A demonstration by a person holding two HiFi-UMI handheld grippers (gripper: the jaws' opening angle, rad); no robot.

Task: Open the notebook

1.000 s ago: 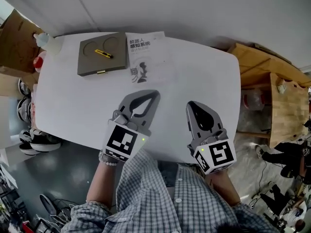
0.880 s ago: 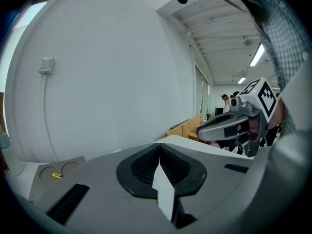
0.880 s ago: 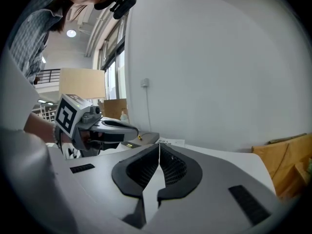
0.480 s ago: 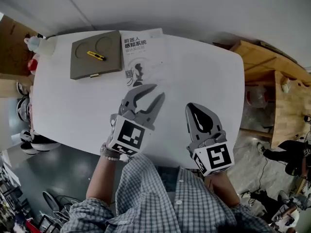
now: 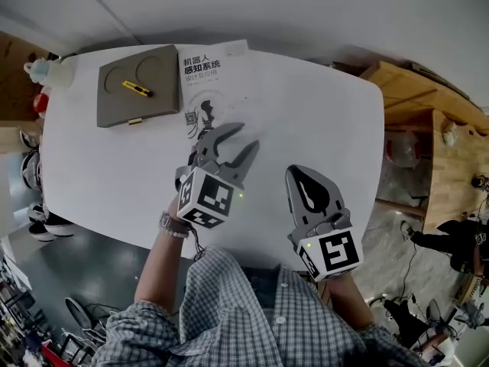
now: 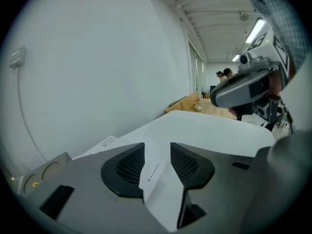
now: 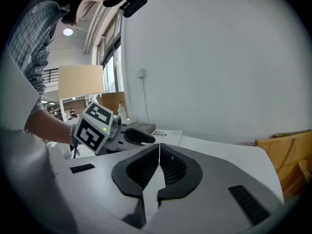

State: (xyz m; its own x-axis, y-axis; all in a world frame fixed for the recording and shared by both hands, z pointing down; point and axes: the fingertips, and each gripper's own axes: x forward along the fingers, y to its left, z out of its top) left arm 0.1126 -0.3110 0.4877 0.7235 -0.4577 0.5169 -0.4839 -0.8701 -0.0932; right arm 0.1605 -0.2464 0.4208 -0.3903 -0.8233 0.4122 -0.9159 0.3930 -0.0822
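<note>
surface (image 5: 321,121): white, rounded corners, takes up most of the head view. Everything I'm working with sits on it.
wooden bench (image 5: 447,159): off the surface's right edge, lower down, with clutter around it.
checked shirt (image 5: 252,312): the person's torso and sleeves at the bottom of the head view. Both arms reach forward.
grey tray (image 5: 157,98): far-left part of the surface, lying flat, with two round recesses in its top.
notebook (image 5: 210,82): closed and flat, white cover up with dark print. It lies on the far side of the surface, just right of the grey tray. I can't tell if their edges touch.
left gripper (image 5: 246,136): over the near edge of the notebook, angled down and away from the person. Its fingers are wide and opening, with nothing pressed between them. Its own view shows only white with a tiny printed mark in the gap - cover or surface, I can't tell. I also can't tell if the tips touch down.
right gripper (image 5: 295,176): right of the left gripper and nearer the person, well apart from the notebook. Its fingers are shut tip to tip and hold nothing - bare surface ahead of them.
marker cube (image 5: 206,199): on the back of the left gripper, with a small green light at its corner.
bottle (image 5: 47,70): pale, at the far-left corner, beside the grey tray.
yellow knife (image 5: 136,89): small, lying on the grey tray between the recesses.
</note>
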